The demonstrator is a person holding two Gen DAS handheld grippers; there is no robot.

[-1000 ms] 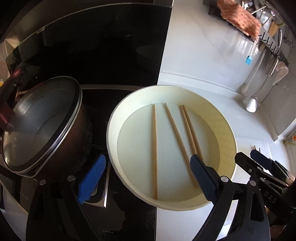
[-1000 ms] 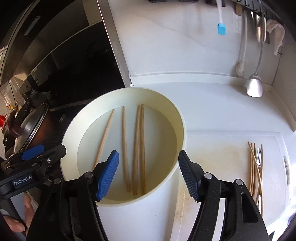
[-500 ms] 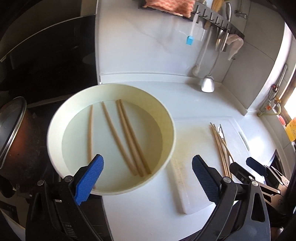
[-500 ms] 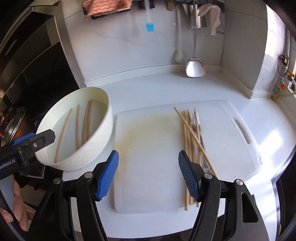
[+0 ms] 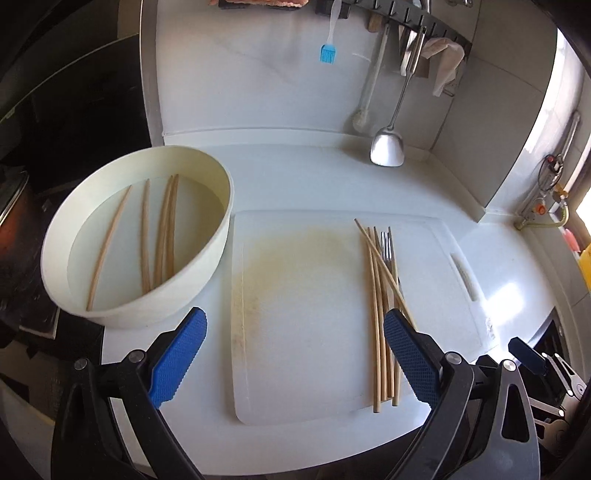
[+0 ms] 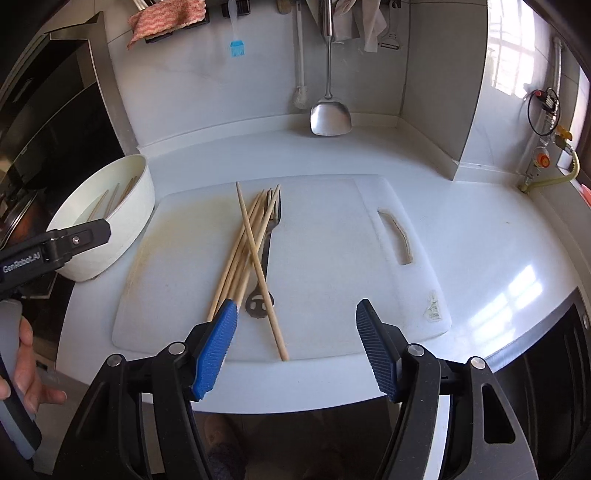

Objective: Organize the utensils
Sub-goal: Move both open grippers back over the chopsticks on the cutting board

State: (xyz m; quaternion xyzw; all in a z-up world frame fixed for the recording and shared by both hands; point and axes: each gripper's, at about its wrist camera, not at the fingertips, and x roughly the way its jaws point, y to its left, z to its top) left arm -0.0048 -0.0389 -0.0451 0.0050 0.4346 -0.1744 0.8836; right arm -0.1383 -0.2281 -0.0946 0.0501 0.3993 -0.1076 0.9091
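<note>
Several wooden chopsticks (image 5: pixel 380 295) (image 6: pixel 245 251) lie bundled on a white cutting board (image 5: pixel 306 314) (image 6: pixel 325 240), with a metal fork (image 6: pixel 267 240) (image 5: pixel 386 249) among them. More chopsticks (image 5: pixel 155 236) rest in a cream bowl (image 5: pixel 218 221) (image 6: pixel 136 206) left of the board. My left gripper (image 5: pixel 293 332) hovers open over the board's near left part, nothing between its blue pads. My right gripper (image 6: pixel 295 325) hangs open above the board's near edge, its left pad just beside the chopstick ends.
A steel spatula (image 6: pixel 330 110), brush (image 6: pixel 300 92), blue silicone brush (image 6: pixel 237 46) and orange cloth (image 6: pixel 166 18) hang on the back wall. A black stove (image 5: pixel 74 122) and a dark pot (image 5: pixel 11 221) sit left of the bowl. A hand (image 6: pixel 26 369) holds the left gripper.
Both grippers have swept right, from over the bowl and stove to over the cutting board. The bowl now lies at the left of both views. Both stayed open.
</note>
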